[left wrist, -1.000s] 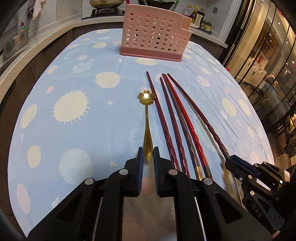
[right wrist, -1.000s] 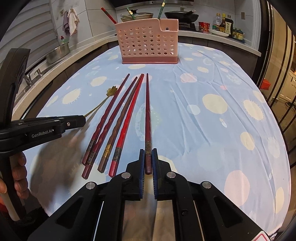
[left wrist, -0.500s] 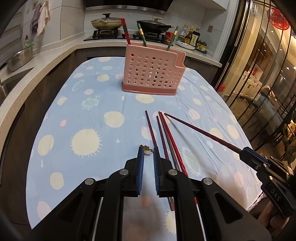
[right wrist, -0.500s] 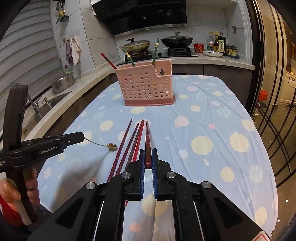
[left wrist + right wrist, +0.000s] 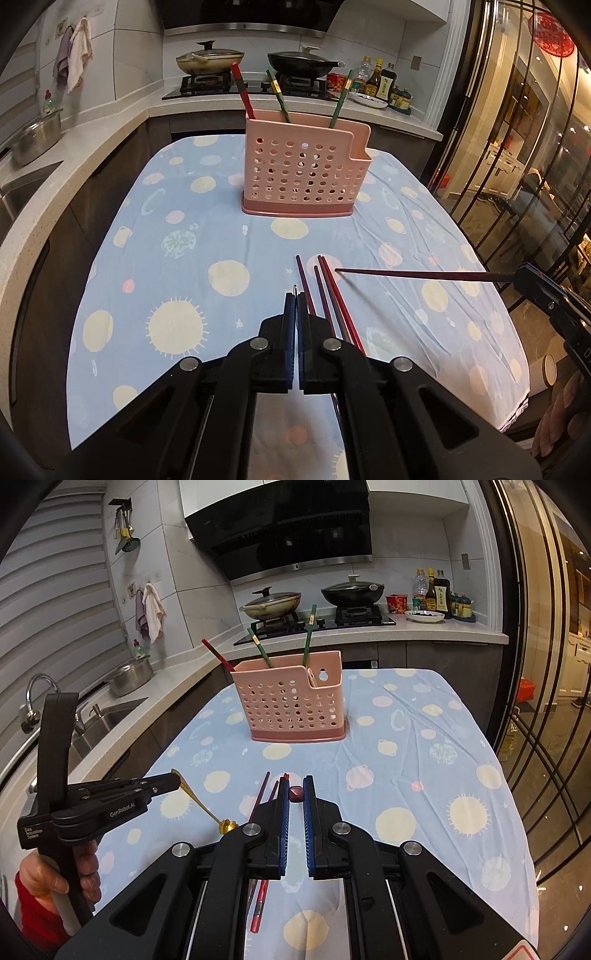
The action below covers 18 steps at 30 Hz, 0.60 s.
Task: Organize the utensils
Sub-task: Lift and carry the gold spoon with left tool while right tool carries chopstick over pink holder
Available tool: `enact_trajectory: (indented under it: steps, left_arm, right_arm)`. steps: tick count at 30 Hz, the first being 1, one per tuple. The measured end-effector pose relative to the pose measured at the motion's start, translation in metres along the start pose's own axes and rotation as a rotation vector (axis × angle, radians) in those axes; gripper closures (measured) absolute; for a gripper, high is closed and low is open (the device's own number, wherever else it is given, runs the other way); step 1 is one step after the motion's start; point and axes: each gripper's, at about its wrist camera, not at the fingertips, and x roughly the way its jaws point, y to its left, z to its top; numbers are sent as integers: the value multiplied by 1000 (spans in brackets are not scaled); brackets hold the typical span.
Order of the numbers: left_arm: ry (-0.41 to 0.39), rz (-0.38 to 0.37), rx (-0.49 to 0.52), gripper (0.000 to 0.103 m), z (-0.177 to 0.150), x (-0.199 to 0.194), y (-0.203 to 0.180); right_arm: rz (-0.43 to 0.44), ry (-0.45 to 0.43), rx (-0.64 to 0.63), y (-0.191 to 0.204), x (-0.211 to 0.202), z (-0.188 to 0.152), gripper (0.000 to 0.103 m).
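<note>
Left wrist view: my left gripper (image 5: 296, 299) has just been closing, and its blue pads are pinched on the spoon (image 5: 207, 808). From here only a sliver of the handle shows past the tips. In the right wrist view I see the gold spoon hanging down and to the right from those tips, its flower bowl low, above the cloth and clear of it. My right gripper (image 5: 296, 786) is clamped on one dark red chopstick (image 5: 413, 274). In its own camera I see only the butt end between the pads; the left view shows the stick running out level over the table, its tip near the ends of the others. Four chopsticks (image 5: 328, 291) lie side by side on the cloth (image 5: 184, 236), just right of my left fingers. Farther off, at the cloth's far end, stands the pink holder (image 5: 303, 173), upright, with one red and two green sticks leaning out of it. Beyond it are the stove with two pans (image 5: 255, 61), and a sink (image 5: 99, 716) to the left. A hand (image 5: 55, 878) in a red sleeve grips the left handle.
</note>
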Motion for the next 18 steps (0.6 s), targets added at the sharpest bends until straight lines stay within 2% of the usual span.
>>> enact_trajectory:
  steps: [8, 18]
  left_arm:
    - [-64, 9, 43, 103, 36, -15, -8]
    - [-207, 29, 101, 102, 122, -36, -18]
  right_arm:
    - [-9, -94, -3, -6, -8, 46, 96]
    - [-9, -220, -35, -5, -1, 134, 96]
